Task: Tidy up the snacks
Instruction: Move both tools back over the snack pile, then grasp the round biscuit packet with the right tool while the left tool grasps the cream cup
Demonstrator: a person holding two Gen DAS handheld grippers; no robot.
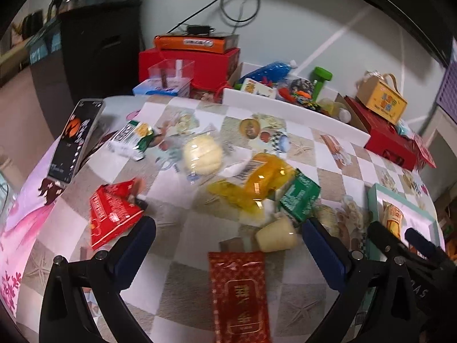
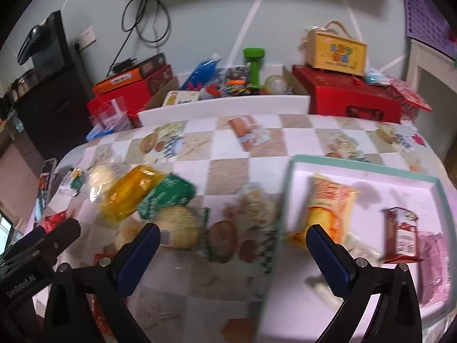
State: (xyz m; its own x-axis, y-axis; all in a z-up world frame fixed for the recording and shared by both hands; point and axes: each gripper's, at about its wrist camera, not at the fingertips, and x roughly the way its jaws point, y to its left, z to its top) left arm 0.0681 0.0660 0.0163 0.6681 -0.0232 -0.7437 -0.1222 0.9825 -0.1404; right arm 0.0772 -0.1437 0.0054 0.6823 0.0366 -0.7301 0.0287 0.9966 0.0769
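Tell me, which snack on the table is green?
The green packet, lying beside the yellow bag. The other loose snacks there are red, yellow or pale.

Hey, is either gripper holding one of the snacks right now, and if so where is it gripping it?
Nothing is held. The left gripper and the right gripper are both open, with only the table showing between their fingers.

Checkered table [image 2: 228, 171]: loose snack packets [image 1: 257, 177], teal-rimmed tray [image 2: 291, 188], phone [image 1: 77, 140], red boxes [image 2: 351, 97].
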